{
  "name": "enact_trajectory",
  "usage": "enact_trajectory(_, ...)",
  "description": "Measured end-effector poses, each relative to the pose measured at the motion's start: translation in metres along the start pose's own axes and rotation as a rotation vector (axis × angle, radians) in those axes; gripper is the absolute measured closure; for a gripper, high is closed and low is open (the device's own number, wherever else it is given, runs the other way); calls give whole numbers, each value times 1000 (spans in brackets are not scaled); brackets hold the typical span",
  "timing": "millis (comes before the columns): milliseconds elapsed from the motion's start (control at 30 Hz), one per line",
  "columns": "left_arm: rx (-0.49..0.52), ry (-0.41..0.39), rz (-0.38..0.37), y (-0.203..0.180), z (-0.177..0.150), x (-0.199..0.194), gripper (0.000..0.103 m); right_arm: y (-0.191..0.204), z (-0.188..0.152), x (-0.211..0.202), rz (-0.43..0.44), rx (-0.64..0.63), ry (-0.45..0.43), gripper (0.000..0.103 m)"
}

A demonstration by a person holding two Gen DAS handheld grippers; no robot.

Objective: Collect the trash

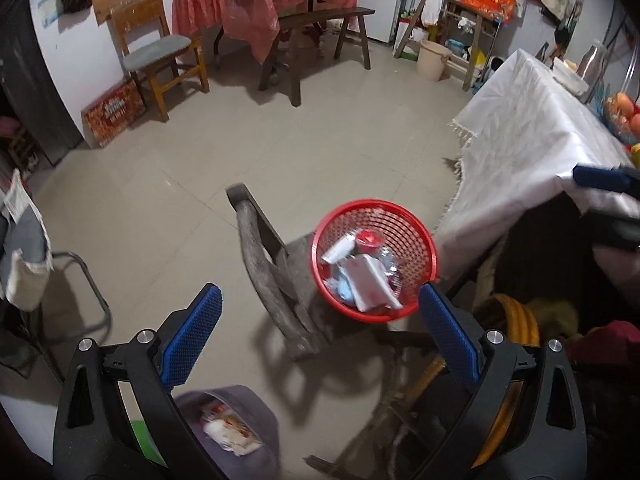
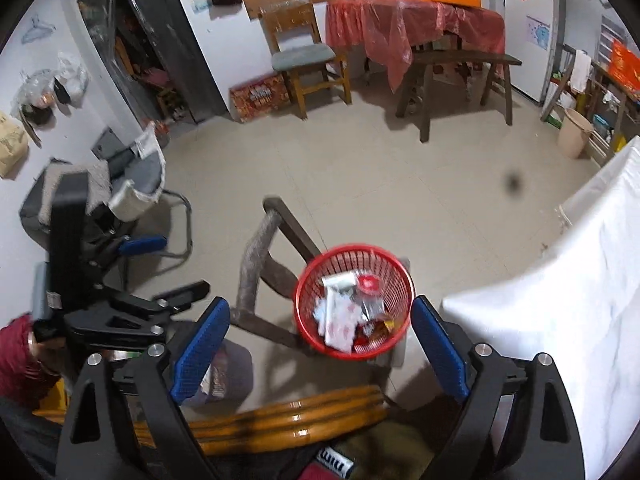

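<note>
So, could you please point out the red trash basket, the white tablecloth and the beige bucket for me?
Red trash basket (image 1: 416, 236): left wrist view, bare mesh of its inner wall.
White tablecloth (image 1: 524, 128): left wrist view, flat top of the cloth.
Beige bucket (image 2: 573, 136): right wrist view, its outer side wall.

Red basket (image 1: 374, 260) on tiled floor (image 1: 320, 152).
</note>
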State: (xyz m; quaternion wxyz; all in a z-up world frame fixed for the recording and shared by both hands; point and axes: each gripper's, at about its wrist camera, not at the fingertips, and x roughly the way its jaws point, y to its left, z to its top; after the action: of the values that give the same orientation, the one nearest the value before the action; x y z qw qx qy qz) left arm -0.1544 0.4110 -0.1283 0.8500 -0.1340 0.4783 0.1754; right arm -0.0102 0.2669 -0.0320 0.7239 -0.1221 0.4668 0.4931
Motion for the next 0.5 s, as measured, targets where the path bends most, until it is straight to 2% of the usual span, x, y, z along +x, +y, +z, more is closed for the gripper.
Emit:
enact_trajectory(67, 2, 0, -23, -4, -1, 2, 8, 5, -8, 6, -17, -8, 27, 13)
enact_trajectory(200, 26, -27, -12, -13, 2, 3, 8, 5, -18, 15, -46, -1, 60, 13)
enact_trajectory(367, 8, 16, -34, -14, 2, 11, 8, -3, -22, 26, -63, 45, 101, 13)
enact_trajectory(500, 8, 15, -3, -14, 0, 16, 8, -8, -26, 33, -72, 58, 127, 13)
